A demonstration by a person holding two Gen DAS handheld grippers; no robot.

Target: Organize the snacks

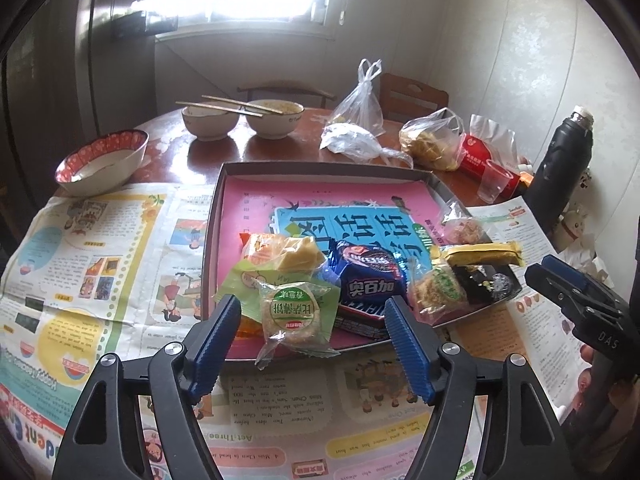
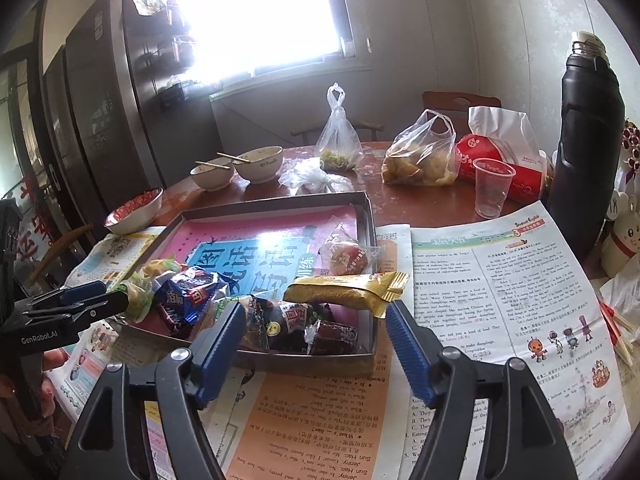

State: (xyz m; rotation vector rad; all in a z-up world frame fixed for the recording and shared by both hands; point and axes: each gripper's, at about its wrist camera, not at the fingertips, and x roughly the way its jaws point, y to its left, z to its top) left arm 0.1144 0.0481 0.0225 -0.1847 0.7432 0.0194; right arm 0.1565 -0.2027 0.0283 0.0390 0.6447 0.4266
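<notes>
A shallow grey tray (image 1: 320, 169) lined with a pink and blue book cover holds several wrapped snacks at its near end. In the left wrist view my left gripper (image 1: 312, 312) is open around a round green-labelled cake (image 1: 294, 314), beside a blue cookie pack (image 1: 366, 276). In the right wrist view my right gripper (image 2: 314, 318) is open and empty just before the tray's near wall (image 2: 304, 360), close to dark wrapped snacks (image 2: 296, 322) and a gold wrapped bar (image 2: 344, 290). Each gripper shows in the other's view, the right one (image 1: 560, 276) and the left one (image 2: 92, 300).
Newspapers (image 2: 500, 300) cover the near table. Behind the tray stand two bowls with chopsticks (image 1: 240, 118), a red-patterned bowl (image 1: 102, 162), plastic bags (image 1: 434, 142), a plastic cup (image 2: 491, 192), a red tissue pack (image 2: 504, 168) and a tall black flask (image 2: 588, 140).
</notes>
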